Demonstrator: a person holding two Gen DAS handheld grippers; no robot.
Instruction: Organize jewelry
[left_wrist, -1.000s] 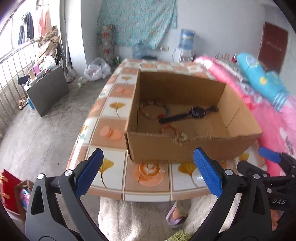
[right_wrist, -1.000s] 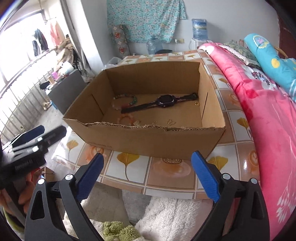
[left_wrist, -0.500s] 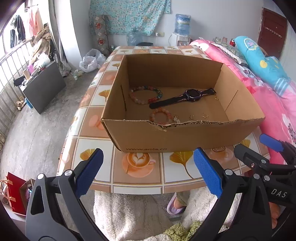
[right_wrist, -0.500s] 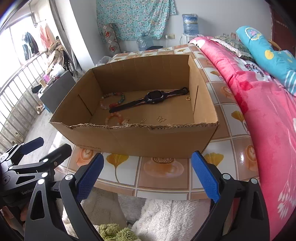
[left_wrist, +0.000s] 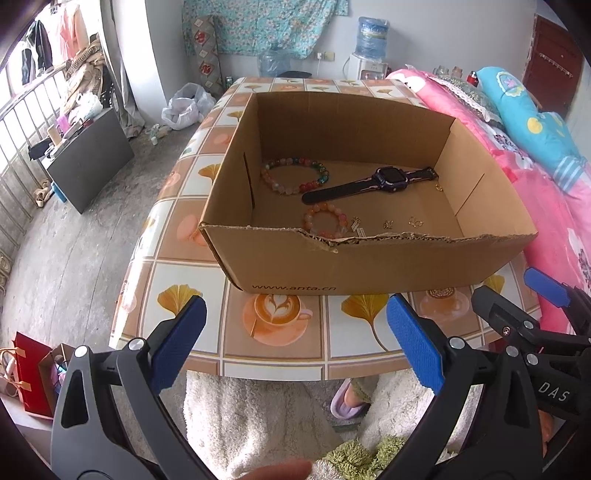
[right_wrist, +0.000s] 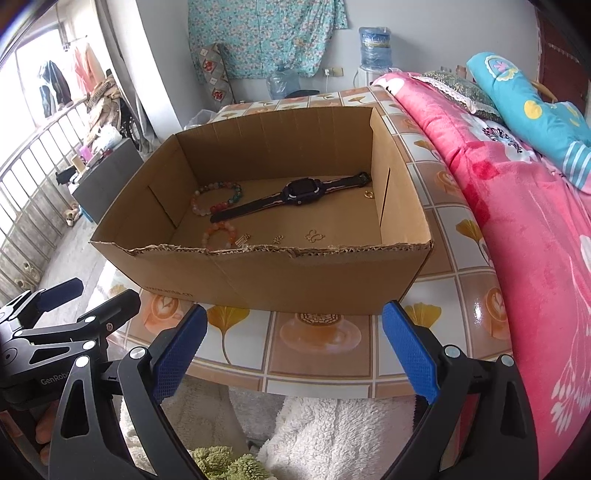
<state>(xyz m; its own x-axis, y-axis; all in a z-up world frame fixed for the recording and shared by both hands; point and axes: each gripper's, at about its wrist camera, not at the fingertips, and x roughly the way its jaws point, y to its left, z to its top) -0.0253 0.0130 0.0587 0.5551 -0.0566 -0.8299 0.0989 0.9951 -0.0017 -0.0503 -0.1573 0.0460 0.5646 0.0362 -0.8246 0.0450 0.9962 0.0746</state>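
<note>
Nearest, the left gripper (left_wrist: 295, 341) and right gripper (right_wrist: 295, 341) hang short of the table edge, their ribbed blue pads spread wide, holding nothing. Past them, on the glossy tiled table (left_wrist: 277, 325), sits a corrugated cardboard box (left_wrist: 369, 266) with a torn near rim. Inside lie an orange bead bracelet (left_wrist: 325, 223), small gold charms (right_wrist: 314, 235), a dark strap watch (left_wrist: 373, 184) and a multicoloured bead bracelet (left_wrist: 293, 175). Only the left view shows a purple slipper (left_wrist: 349, 400) under the table.
</note>
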